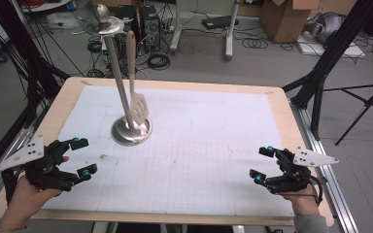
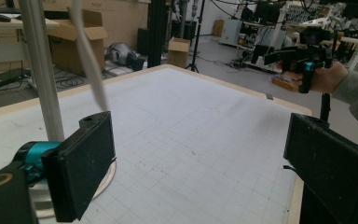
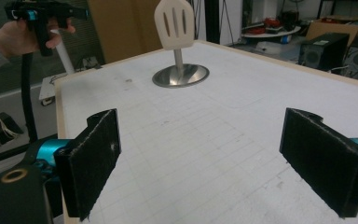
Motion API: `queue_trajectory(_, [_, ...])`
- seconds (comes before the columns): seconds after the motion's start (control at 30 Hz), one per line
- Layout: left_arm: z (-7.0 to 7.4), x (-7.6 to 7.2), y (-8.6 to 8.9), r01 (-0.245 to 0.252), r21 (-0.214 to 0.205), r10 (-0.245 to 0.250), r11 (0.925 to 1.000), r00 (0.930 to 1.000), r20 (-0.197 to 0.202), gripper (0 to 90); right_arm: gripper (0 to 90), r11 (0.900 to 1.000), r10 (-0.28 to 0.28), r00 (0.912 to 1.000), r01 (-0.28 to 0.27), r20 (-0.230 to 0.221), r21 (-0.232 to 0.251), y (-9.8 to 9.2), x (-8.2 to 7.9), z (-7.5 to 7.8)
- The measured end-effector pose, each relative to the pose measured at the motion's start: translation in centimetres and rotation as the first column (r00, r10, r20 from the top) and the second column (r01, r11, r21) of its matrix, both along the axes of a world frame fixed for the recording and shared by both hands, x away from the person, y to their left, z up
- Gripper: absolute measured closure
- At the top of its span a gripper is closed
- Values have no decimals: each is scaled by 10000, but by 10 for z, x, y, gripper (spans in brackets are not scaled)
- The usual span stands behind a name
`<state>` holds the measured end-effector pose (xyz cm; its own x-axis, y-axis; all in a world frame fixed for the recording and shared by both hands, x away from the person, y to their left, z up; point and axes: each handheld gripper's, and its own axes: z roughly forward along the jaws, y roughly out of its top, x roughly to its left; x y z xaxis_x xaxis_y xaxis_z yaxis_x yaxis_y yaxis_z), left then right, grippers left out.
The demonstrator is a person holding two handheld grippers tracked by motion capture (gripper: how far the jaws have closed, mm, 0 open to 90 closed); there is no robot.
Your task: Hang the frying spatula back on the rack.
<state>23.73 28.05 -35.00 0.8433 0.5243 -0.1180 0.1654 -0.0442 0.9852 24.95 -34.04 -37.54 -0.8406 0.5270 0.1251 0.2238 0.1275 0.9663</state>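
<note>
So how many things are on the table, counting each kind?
Slotted spatula: 1
Metal stand with a pole and round base: 1
Grippers held over the mat: 2, left gripper and right gripper
Total: 4

A wooden table [image 1: 63, 104] carries a white gridded mat [image 1: 213, 145].

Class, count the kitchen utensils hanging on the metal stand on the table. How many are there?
1: a cream slotted spatula hangs from the metal stand, its blade just above the round base, toward the table's far left. Nothing else hangs there.
</note>
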Motion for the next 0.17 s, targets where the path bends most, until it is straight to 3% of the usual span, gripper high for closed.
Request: queue_trajectory(0.17, [-3,2,-3,85,-51,-86,10000,9999,-126,91,113,9994,-53,9983,32,587,356,0,-3,5])
